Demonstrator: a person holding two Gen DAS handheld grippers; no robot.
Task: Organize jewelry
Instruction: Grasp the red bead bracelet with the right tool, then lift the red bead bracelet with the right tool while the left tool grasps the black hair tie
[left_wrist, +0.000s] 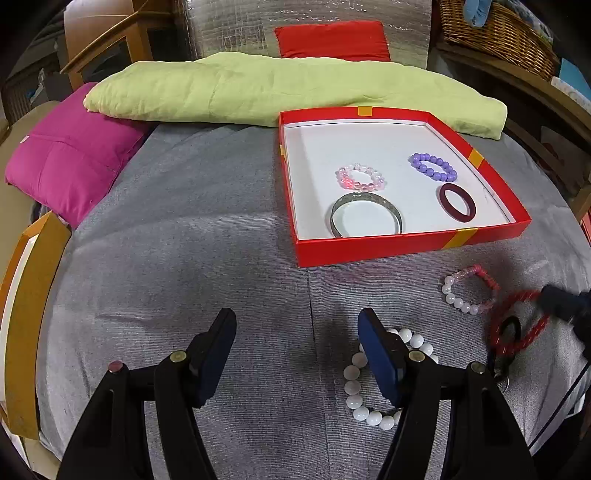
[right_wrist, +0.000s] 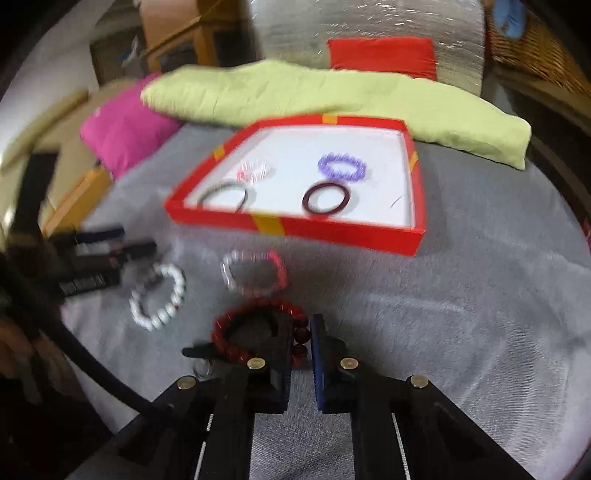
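Right fingers: right gripper (right_wrist: 300, 341) pinches the red bead bracelet (right_wrist: 236, 325); its beads sit between the nearly closed pads; the view is motion-blurred.
Left fingers: left gripper (left_wrist: 297, 334) spread wide, nothing between the pads, poised over the grey cloth (left_wrist: 184, 277).
White bead bracelet (left_wrist: 356, 387): on the cloth, partly hidden behind the left gripper's right finger.
Pink-and-white bead bracelet (left_wrist: 469, 290): on the cloth, between the red box (left_wrist: 369, 251) and the red bead bracelet.
Box contents: pale pink bead bracelet (left_wrist: 360, 177), purple bead bracelet (left_wrist: 432, 167), dark maroon bangle (left_wrist: 457, 203), silver bangle (left_wrist: 365, 218), all apart on the white floor.
Background: green cushion (left_wrist: 258, 88) behind the box; magenta cushion (left_wrist: 74, 155) to its left.
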